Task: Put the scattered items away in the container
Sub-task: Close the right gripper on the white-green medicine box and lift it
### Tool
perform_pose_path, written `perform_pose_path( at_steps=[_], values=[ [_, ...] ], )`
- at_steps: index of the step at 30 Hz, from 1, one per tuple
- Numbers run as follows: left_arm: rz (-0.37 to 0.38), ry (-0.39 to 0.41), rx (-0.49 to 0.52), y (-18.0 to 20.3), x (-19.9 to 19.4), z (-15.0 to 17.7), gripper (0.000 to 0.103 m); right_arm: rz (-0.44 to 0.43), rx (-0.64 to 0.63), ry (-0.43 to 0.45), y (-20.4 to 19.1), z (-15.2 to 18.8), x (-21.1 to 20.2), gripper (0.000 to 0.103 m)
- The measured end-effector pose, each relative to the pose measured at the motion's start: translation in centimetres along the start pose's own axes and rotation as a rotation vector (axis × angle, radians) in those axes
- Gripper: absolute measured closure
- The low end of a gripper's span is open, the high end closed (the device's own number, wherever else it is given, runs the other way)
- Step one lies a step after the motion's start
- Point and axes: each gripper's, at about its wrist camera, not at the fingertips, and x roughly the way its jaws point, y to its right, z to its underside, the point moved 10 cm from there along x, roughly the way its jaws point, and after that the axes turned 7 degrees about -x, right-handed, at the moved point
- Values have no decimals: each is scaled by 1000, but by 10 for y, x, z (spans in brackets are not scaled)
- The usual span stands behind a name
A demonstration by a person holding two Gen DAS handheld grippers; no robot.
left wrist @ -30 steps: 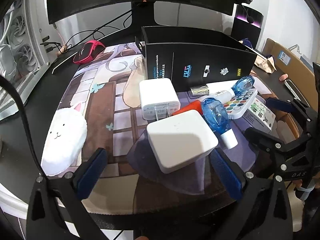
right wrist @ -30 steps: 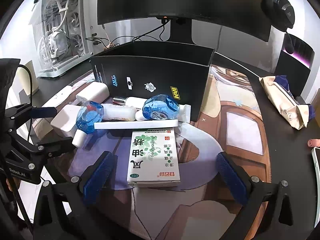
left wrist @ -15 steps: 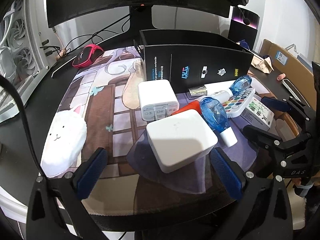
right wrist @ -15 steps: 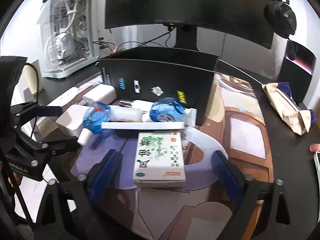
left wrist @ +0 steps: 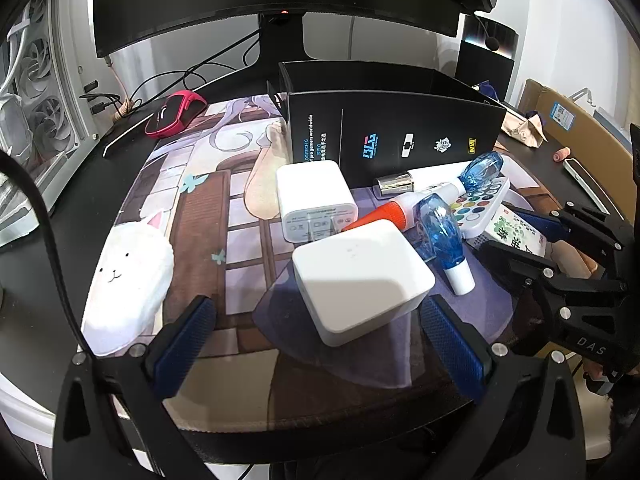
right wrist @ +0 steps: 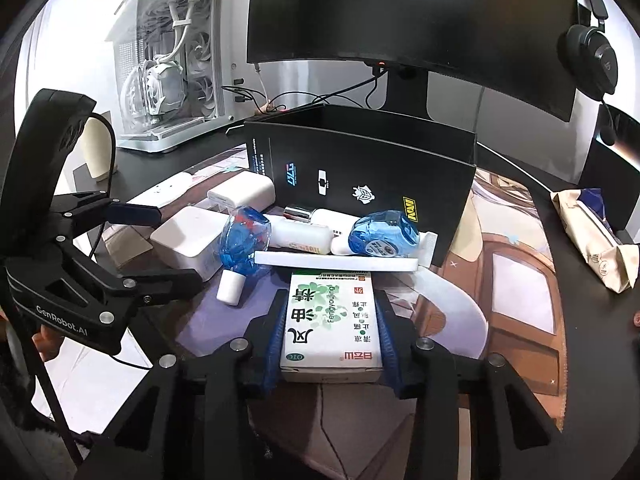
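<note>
The right gripper [right wrist: 330, 336], low in the frame, was closing its blue pads around the white-and-green cardboard medicine box [right wrist: 331, 326], which could clip the white slab [right wrist: 336, 261] touching its far edge when lifted toward the black container [right wrist: 360, 168] above

Stood at a black desk [right wrist: 592, 320] under an illustrated desk mat [left wrist: 208, 208]; faced a dark curved monitor [right wrist: 400, 12] before a white wall [left wrist: 560, 32]; flanked by a white computer case [right wrist: 168, 68] and hanging headphones [right wrist: 592, 56].
</note>
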Motion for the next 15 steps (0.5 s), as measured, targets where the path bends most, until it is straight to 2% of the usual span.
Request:
perform_pose_path(
  at_steps=[15],
  values=[
    [-1,7,2,0,-1,0,0,2,1,-4,0,0,0,63]
  ],
)
